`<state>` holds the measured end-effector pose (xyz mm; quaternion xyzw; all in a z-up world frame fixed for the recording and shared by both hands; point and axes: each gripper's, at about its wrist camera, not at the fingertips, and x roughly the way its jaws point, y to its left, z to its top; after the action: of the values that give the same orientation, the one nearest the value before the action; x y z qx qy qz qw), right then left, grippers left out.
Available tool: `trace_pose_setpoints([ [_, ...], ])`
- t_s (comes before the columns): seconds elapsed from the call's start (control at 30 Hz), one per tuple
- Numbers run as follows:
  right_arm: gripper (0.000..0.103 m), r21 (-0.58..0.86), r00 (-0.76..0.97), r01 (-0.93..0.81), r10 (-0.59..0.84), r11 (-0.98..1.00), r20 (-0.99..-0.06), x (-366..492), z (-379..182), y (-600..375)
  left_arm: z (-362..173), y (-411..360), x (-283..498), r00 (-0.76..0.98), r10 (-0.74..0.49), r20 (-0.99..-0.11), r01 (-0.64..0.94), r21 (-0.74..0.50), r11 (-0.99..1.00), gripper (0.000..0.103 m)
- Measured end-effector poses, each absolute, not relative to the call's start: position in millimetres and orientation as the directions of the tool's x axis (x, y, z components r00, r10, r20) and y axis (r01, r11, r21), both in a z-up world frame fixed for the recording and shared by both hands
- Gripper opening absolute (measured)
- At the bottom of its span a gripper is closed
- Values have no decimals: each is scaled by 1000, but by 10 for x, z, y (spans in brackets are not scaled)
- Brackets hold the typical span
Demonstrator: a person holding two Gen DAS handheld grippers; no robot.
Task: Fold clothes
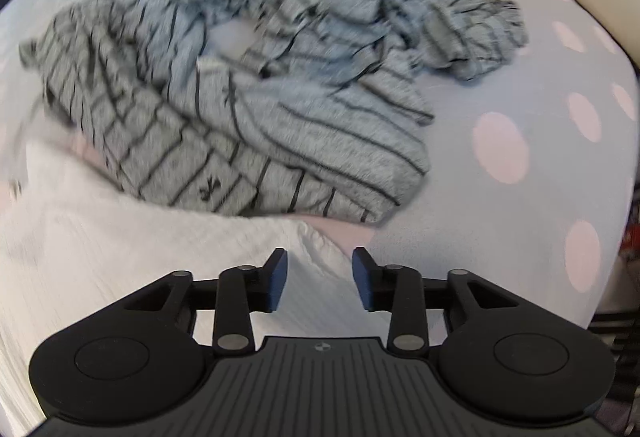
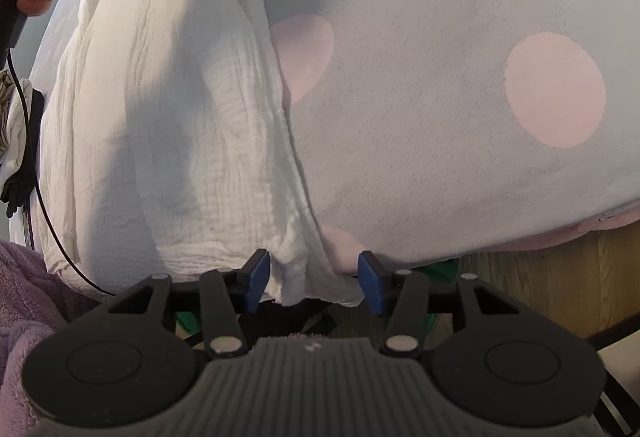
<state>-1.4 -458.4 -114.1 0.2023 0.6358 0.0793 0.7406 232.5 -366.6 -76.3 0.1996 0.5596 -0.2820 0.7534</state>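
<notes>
The left gripper [image 1: 319, 279] stands with jaws apart over the far end of the white garment [image 2: 168, 125] spread long on the dotted bedsheet [image 2: 440, 97] for folding, while the right gripper [image 2: 314, 281], jaws apart (nothing pinched), straddles its near corner at the bed edge.

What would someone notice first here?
Probably the crumpled grey striped top heaped on the dotted bedspread, beyond the open left gripper. Next, the white crinkly cloth lying flat, its near edge between the open right gripper pads.
</notes>
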Motion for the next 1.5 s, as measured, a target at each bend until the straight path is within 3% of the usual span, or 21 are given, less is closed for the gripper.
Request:
trace_pose_setpoints([
  [0.17, 54, 405, 175, 103, 384, 909, -907, 46, -1166, -4528, -986, -3709, 2373, 185, -170, -968, 609, -23, 793, 36],
  [0.43, 49, 445, 173, 149, 420, 883, -891, 149, -1259, -4607, -1175, -3699, 2402, 180, -164, -970, 585, -28, 810, 36],
  [0.5, 43, 452, 172, 143, 428, 881, -887, 169, -1258, -4588, -1176, -3683, 2400, 181, -165, -970, 585, -28, 810, 32],
  [0.57, 23, 466, 171, 134, 442, 875, -880, 190, -1254, -4565, -1170, -3658, 2386, 192, -164, -968, 588, -21, 808, 27],
  [0.67, 16, 458, 170, 111, 437, 882, -883, 221, -1205, -4499, -1130, -3562, 2390, 199, -180, -963, 575, -34, 818, 12],
  [0.8, 15, 431, 195, 41, 416, 901, -888, 219, -992, -4359, -996, -3358, 2421, 193, -244, -950, 547, -103, 831, 6],
  [1.2, 15, 345, 258, -241, 402, 907, -878, 126, -300, -3737, -262, -2684, 2430, 209, -435, -876, 529, -272, 803, 6],
  [1.5, 15, 312, 215, -433, 433, 846, -876, 183, -115, -2918, -79, -1810, 2420, 266, -530, -805, 453, -381, 806, 6],
])
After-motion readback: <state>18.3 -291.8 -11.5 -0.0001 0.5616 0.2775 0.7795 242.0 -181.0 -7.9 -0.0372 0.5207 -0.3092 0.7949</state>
